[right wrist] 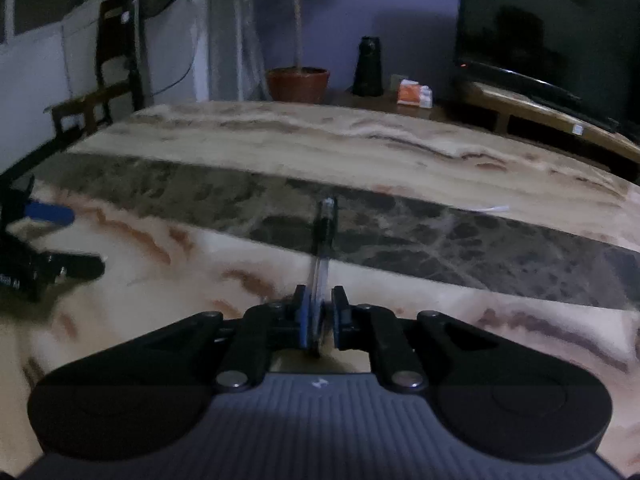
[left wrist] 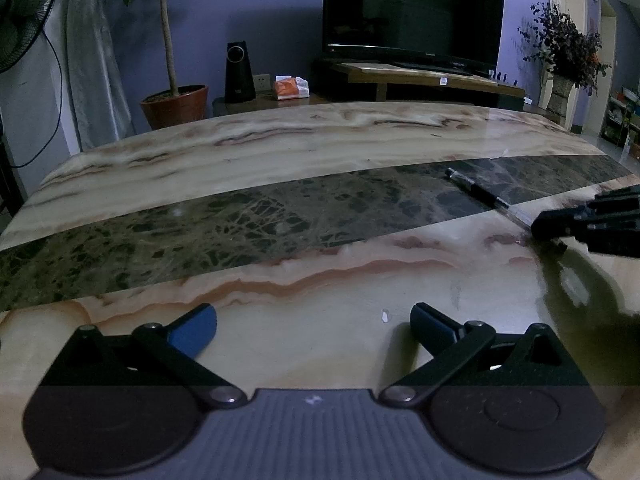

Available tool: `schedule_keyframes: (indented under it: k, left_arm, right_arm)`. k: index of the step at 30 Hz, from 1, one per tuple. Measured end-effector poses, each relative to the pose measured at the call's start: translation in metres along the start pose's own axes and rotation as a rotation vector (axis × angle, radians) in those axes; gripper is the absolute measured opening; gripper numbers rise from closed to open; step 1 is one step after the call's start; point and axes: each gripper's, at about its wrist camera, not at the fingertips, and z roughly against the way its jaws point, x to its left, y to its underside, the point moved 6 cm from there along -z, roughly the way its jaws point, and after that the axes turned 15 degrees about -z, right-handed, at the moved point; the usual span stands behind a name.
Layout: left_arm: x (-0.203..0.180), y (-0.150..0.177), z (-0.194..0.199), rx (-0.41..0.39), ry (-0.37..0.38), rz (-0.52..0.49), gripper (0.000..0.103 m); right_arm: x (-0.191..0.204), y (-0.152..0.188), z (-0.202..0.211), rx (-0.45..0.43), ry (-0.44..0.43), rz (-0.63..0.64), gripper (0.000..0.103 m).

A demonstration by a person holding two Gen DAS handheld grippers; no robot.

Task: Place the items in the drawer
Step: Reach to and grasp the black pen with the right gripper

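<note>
The right gripper (right wrist: pixel 320 312) is closed narrowly on a ballpoint pen (right wrist: pixel 323 248), its blue-faced pads pressing the clear barrel near the rear end. The pen points away along the fingers, its black grip section and tip over the dark band of the marble table (right wrist: pixel 400 152). Whether the pen's far end touches the stone cannot be told. In the left wrist view the same pen (left wrist: pixel 486 196) slants across the edge between the dark veined strip and the pale, reddish-streaked stone, and the right gripper (left wrist: pixel 560 226) covers its near end.

The left gripper (left wrist: pixel 314 320) is spread wide with nothing between its fingers, above the glossy cream part of the tabletop.

Behind the table, a terracotta pot (left wrist: pixel 176 106) holds a slender-trunked tree, beside a tapered black speaker (left wrist: pixel 239 74) and an orange-and-white packet (left wrist: pixel 291 88). A dark television (left wrist: pixel 412 12) sits on a wooden stand.
</note>
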Motion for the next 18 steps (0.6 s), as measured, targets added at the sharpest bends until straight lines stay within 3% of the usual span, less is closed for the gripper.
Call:
schedule_keyframes:
  k: [4, 7, 10, 13, 18]
  left_arm:
    - [0.000, 0.000, 0.000, 0.000, 0.000, 0.000, 0.103]
    - [0.000, 0.000, 0.000, 0.000, 0.000, 0.000, 0.103]
    - [0.000, 0.000, 0.000, 0.000, 0.000, 0.000, 0.103]
    - [0.000, 0.000, 0.000, 0.000, 0.000, 0.000, 0.103]
    - [0.000, 0.000, 0.000, 0.000, 0.000, 0.000, 0.103]
  right_arm:
    - [0.001, -0.004, -0.006, -0.002, 0.001, -0.007, 0.015]
    - [0.005, 0.001, -0.009, -0.003, -0.019, 0.000, 0.028]
    - [0.008, 0.003, -0.008, -0.011, -0.008, 0.017, 0.030]
    - [0.013, 0.005, -0.006, -0.016, 0.006, 0.049, 0.009]
    - [0.020, 0.013, 0.003, -0.020, 0.002, 0.079, 0.008]
